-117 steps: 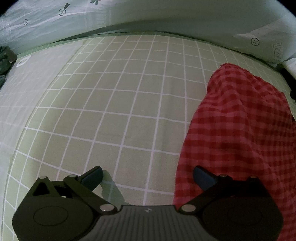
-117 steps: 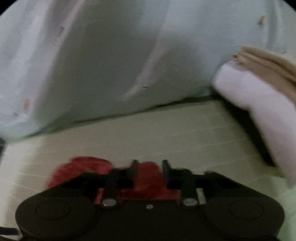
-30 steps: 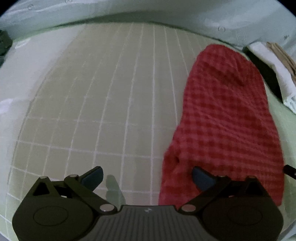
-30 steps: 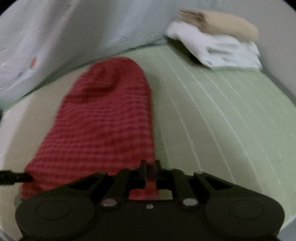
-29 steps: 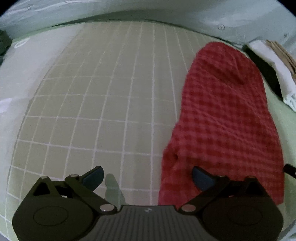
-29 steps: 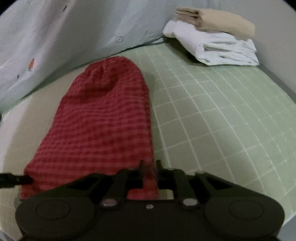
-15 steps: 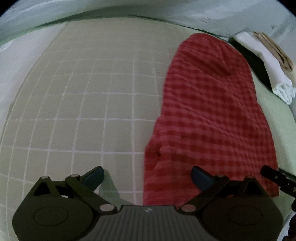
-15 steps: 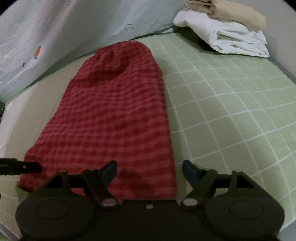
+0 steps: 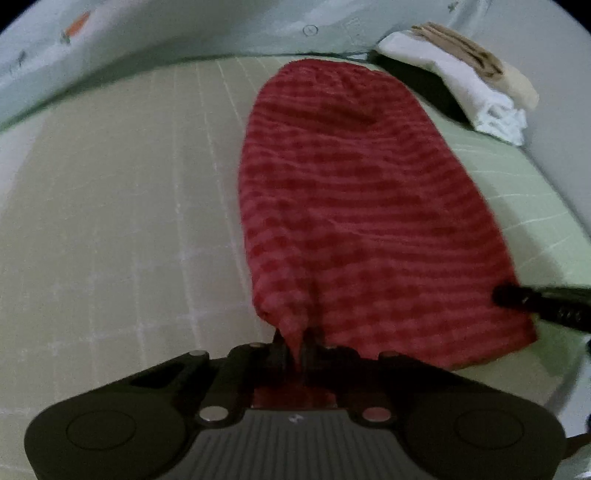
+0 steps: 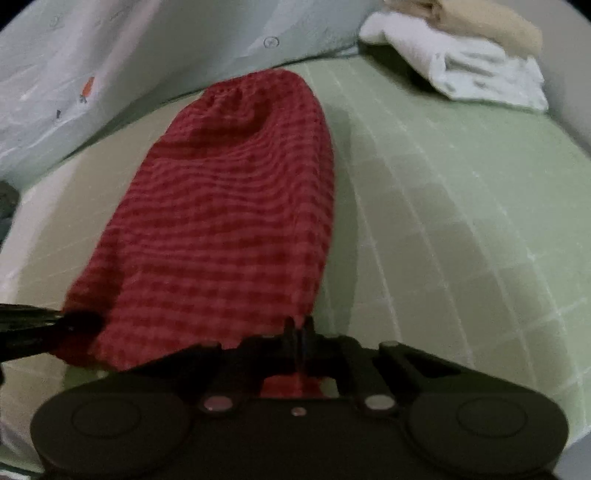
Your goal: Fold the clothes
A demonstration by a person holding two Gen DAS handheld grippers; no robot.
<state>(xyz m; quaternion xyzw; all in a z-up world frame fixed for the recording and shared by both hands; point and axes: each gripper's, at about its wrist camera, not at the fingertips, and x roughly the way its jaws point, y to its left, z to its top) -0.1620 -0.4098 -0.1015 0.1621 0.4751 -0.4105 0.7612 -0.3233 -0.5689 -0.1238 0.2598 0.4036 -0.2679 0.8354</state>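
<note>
A red checked garment (image 9: pixel 354 206) lies lengthwise on the green grid mat (image 9: pixel 110 206), folded into a long strip that runs away from me. My left gripper (image 9: pixel 294 341) is shut on its near left corner. My right gripper (image 10: pixel 298 332) is shut on the near right corner of the garment (image 10: pixel 236 206). Both near corners are lifted slightly and bunched between the jaws. The right gripper's tip shows at the right edge of the left wrist view (image 9: pixel 546 299). The left gripper's tip shows at the left edge of the right wrist view (image 10: pixel 44 325).
A stack of folded clothes, white below (image 10: pixel 465 70) and beige on top (image 10: pixel 476 22), sits at the far right corner of the mat (image 10: pixel 461 206). A pale sheet with small prints (image 10: pixel 110 59) rises behind the mat. The stack also shows in the left wrist view (image 9: pixel 465 74).
Half a second ago both grippers were open near the garment's near edge. Both have now shut on its near corners, and the left gripper has shifted right onto the cloth.
</note>
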